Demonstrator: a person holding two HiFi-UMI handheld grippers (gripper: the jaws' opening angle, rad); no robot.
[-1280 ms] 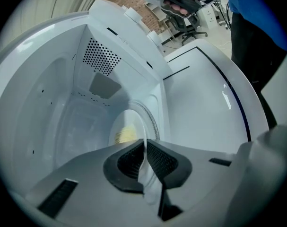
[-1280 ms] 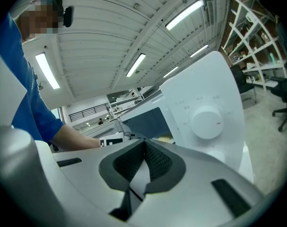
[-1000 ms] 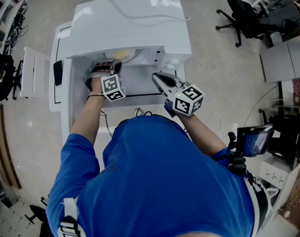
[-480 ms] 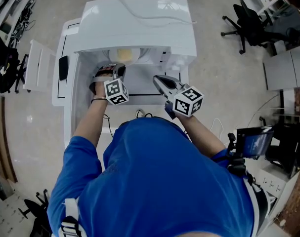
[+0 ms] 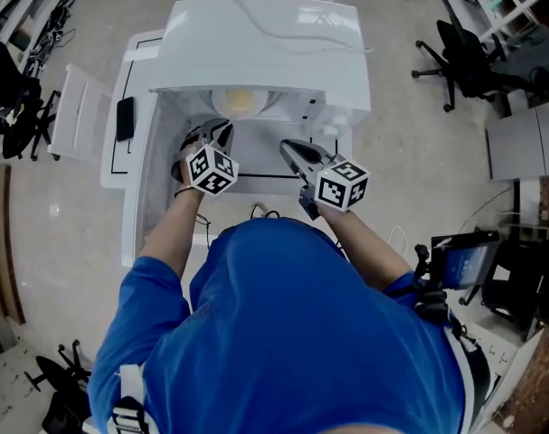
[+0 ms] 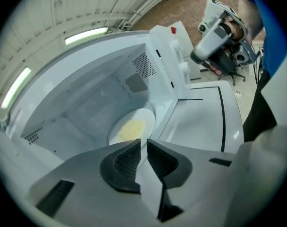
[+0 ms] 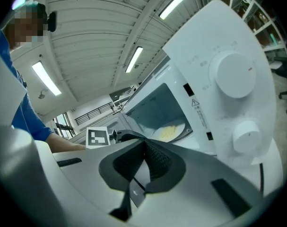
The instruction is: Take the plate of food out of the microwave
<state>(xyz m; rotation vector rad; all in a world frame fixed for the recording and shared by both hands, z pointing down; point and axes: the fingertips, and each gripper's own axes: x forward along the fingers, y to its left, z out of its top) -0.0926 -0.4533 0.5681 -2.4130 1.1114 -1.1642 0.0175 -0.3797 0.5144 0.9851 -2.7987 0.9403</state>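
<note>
At the far left the microwave (image 5: 256,43) door (image 5: 75,120) stands swung wide, so nothing blocks my way out.

My left gripper (image 5: 218,129) sits at the mouth of the cavity. Over the last 1 second it has backed toward me, away from the rear wall. Its jaws are drawn narrow, with only a slit between the pads (image 6: 129,157). The near rim of the plate (image 6: 131,126) runs straight down into that slit. I take that for a pinch on the rim, though the contact itself is hidden behind my own jaw tips.

From above, more of the plate and its yellow food (image 5: 241,103) shows under the front edge of the microwave top than did 1 second ago. It looks as if the plate is sliding out with me. It is not out yet: it lies inside the cavity, close to the opening.

To the right, my right gripper (image 5: 290,147) hangs in front of the microwave by the 2 dials (image 7: 235,74), much where it was. Its jaws are closed tip to tip on nothing. I judge it should open and support the plate's free side as the plate clears the sill, since a 1-sided hold could tip the food.
</note>
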